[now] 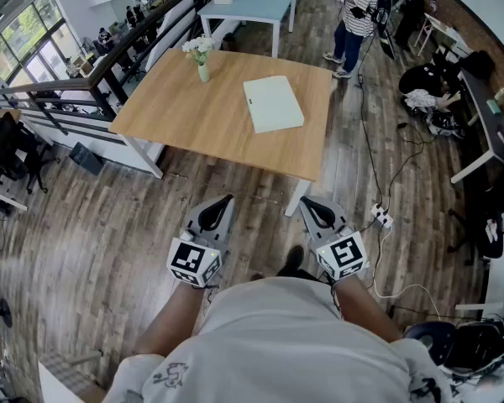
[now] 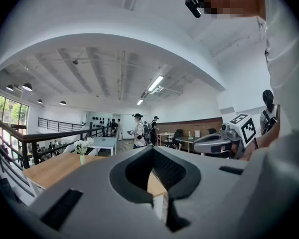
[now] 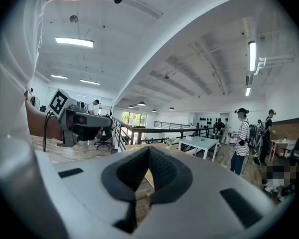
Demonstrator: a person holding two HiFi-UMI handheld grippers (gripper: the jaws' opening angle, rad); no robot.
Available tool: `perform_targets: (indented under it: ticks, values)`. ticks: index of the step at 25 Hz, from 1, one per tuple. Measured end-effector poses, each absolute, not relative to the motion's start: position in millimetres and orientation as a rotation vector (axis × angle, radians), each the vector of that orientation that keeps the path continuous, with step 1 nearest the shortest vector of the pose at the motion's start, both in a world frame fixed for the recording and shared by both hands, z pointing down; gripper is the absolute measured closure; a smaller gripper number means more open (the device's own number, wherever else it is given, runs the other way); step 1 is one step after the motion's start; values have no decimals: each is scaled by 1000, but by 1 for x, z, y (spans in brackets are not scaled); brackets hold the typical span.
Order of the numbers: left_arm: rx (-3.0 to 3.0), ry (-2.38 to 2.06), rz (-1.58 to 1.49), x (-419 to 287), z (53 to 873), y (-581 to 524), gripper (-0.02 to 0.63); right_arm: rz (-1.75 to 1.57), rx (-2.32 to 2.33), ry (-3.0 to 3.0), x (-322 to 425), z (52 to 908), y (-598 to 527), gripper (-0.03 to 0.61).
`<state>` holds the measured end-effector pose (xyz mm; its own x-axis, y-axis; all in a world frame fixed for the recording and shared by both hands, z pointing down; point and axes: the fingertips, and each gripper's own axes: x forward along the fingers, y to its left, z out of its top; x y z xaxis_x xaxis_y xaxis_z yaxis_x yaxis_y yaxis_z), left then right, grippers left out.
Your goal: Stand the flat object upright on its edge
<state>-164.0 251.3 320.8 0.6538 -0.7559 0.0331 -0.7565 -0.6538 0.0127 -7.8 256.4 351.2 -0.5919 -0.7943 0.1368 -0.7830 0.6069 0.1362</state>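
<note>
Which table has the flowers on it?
The big wooden table, the nearer one. The vase of white flowers stands near its far corner; the pale blue table behind it has none.

Open tabletop, clutter only at the margins

The wooden table (image 1: 185, 116) is bare to the left of and in front of the flat white object (image 1: 273, 103), which lies nearer the far and right edges. A vase of flowers (image 1: 202, 64) stands well apart at the far left corner. A white table leg (image 1: 297, 197) rises near the right gripper (image 1: 307, 201). The floor is open ahead of the left gripper (image 1: 226, 199) (cables (image 1: 368, 154) and a power strip (image 1: 381, 217) lie off right).
</note>
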Motion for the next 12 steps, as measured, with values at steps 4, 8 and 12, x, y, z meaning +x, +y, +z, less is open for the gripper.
perform_targets:
  ticks: [4, 8, 12]
  values:
    - [2831, -1300, 43, -167, 322, 249, 607, -94, 1314, -2653, -10, 349, 255, 574]
    - [2827, -1304, 44, -170, 323, 245, 607, -89, 1323, -2653, -13, 348, 252, 574]
    - [2824, -1304, 45, -172, 324, 242, 607, -101, 1316, -2653, -15, 348, 250, 574]
